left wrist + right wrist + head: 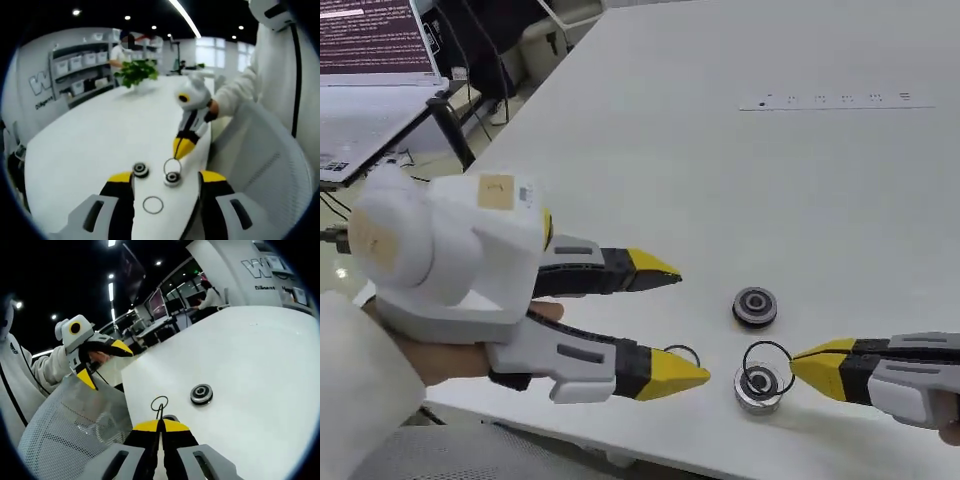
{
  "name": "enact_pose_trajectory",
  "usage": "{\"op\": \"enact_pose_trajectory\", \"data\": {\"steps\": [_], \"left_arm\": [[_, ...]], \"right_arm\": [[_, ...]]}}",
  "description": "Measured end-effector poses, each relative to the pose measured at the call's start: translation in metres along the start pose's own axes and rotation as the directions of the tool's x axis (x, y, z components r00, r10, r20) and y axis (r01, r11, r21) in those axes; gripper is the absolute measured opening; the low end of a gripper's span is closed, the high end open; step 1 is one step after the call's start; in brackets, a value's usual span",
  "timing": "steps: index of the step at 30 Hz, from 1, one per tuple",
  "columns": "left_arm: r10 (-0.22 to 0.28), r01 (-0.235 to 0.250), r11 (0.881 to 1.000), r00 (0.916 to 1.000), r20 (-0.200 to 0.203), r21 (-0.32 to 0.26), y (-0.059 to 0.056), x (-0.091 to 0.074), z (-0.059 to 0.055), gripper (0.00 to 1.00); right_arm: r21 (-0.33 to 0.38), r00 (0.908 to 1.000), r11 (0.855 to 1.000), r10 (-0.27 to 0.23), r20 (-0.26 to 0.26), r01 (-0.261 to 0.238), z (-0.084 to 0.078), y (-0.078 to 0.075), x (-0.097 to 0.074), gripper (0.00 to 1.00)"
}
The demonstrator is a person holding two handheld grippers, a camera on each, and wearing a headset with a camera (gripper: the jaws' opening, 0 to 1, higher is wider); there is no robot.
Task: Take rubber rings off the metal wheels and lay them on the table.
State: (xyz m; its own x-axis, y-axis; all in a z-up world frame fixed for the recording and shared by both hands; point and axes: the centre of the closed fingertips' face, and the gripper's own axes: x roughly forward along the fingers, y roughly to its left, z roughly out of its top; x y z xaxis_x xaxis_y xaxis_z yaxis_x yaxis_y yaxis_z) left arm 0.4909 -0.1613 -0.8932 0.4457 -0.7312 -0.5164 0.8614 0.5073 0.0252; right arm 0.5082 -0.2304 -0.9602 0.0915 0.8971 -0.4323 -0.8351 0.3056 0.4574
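Rubber ring (768,343) sits pinched in the right gripper's (817,366) closed jaws, just above the near wheel (758,390), looking nearly free! Left gripper (692,325) hovers, jaws apart. Another ring (682,346) lies on the table (720,180). Next: lay this one down, then tackle the far wheel (755,306).

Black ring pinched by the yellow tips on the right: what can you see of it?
The rubber ring is a thin, round black loop. The right gripper is shut on its edge and holds it raised over the silver metal wheel, near the white table's front edge. Whether it touches the wheel, I cannot tell.
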Motion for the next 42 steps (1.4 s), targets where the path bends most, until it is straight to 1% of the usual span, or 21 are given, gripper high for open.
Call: {"op": "enact_pose_trajectory", "data": {"steps": [3,6,7,10,12,13,15,17,19,21,23,25,28,31,33,36,38,40,42], "left_arm": [[0.018,-0.018,1.0,0.9998,0.003,0.006,0.002,-0.015,-0.004,0.56],[0.027,-0.027,0.999,0.9996,0.006,0.02,0.006,-0.026,-0.009,0.6],[0.026,-0.026,0.999,0.9996,0.008,0.023,0.007,-0.03,-0.01,0.61],[0.034,-0.034,0.999,0.9993,0.013,0.02,0.012,-0.04,-0.014,0.62],[0.038,-0.038,0.999,0.9991,0.018,0.017,0.013,-0.048,-0.019,0.66],[0.032,-0.032,0.999,0.9992,0.024,0.007,0.014,-0.052,-0.021,0.68],[0.019,-0.019,1.0,0.9993,0.033,-0.008,0.013,-0.058,-0.025,0.7],[0.026,-0.026,1.0,0.9987,0.043,-0.01,0.017,-0.064,-0.028,0.7],[0.032,-0.031,0.999,0.9984,0.046,-0.014,0.019,-0.069,-0.033,0.72],[0.039,-0.038,0.999,0.9978,0.054,-0.016,0.022,-0.075,-0.036,0.74],[0.041,-0.04,0.999,0.9965,0.073,-0.016,0.025,-0.08,-0.038,0.74],[0.041,-0.039,0.999,0.9951,0.09,-0.026,0.028,-0.084,-0.039,0.74],[0.038,-0.036,0.999,0.9941,0.101,-0.026,0.031,-0.087,-0.041,0.78],[0.033,-0.029,0.999,0.991,0.13,-0.033,0.034,-0.091,-0.04,0.8],[0.031,-0.025,0.999,0.9895,0.141,-0.043,0.036,-0.093,-0.039,0.82],[0.025,-0.019,0.999,0.9888,0.147,-0.046,0.037,-0.096,-0.039,0.83],[0.011,-0.006,1.0,0.9879,0.155,-0.031,0.035,-0.098,-0.039,0.82],[0.002,0.002,1.0,0.9886,0.15,-0.027,0.033,-0.098,-0.041,0.82],[0.007,-0.004,1.0,0.9898,0.142,-0.023,0.033,-0.097,-0.043,0.81]], "right_arm": [[-0.009,1.0,1.0,-0.007,0.004,0.007,0.005,0.007,-0.004,0.0],[-0.005,0.9997,1.0,-0.022,0.012,0.022,0.009,0.01,-0.007,0.0],[0.033,0.9997,0.999,-0.021,0.015,0.021,0.009,0.013,-0.008,0.0],[0.05,0.9995,0.999,-0.021,0.024,0.019,0.01,0.017,-0.011,0.0],[0.061,0.9991,0.998,-0.034,0.024,0.032,0.013,0.018,-0.013,0.0],[0.066,0.9989,0.997,-0.039,0.025,0.037,0.015,0.017,-0.014,0.0],[0.112,0.9981,0.993,-0.048,0.039,0.043,0.02,0.017,-0.015,0.0],[0.142,0.9973,0.989,-0.052,0.052,0.044,0.026,0.019,-0.017,0.0],[0.135,0.9969,0.989,-0.066,0.043,0.06,0.029,0.021,-0.017,0.0],[0.106,0.9959,0.991,-0.085,0.029,0.082,0.033,0.024,-0.017,0.0],[0.098,0.9962,0.992,-0.085,0.02,0.082,0.038,0.029,-0.016,0.0],[0.089,0.9963,0.992,-0.085,-0.009,0.086,0.038,0.036,-0.013,0.0],[0.062,0.9951,0.993,-0.098,-0.014,0.098,0.043,0.045,-0.009,0.0],[0.046,0.9933,0.992,-0.115,-0.011,0.115,0.048,0.053,-0.003,0.0],[0.036,0.9916,0.991,-0.128,-0.013,0.129,0.049,0.055,0.0,0.0],[0.025,0.9895,0.989,-0.144,-0.013,0.144,0.051,0.06,0.004,0.0],[0.012,0.9892,0.989,-0.146,-0.016,0.146,0.051,0.063,0.007,0.0],[0.001,0.9883,0.989,-0.151,-0.023,0.151,0.05,0.064,0.01,0.0],[-0.008,0.9885,0.989,-0.148,-0.029,0.148,0.049,0.065,0.014,0.0]]}}
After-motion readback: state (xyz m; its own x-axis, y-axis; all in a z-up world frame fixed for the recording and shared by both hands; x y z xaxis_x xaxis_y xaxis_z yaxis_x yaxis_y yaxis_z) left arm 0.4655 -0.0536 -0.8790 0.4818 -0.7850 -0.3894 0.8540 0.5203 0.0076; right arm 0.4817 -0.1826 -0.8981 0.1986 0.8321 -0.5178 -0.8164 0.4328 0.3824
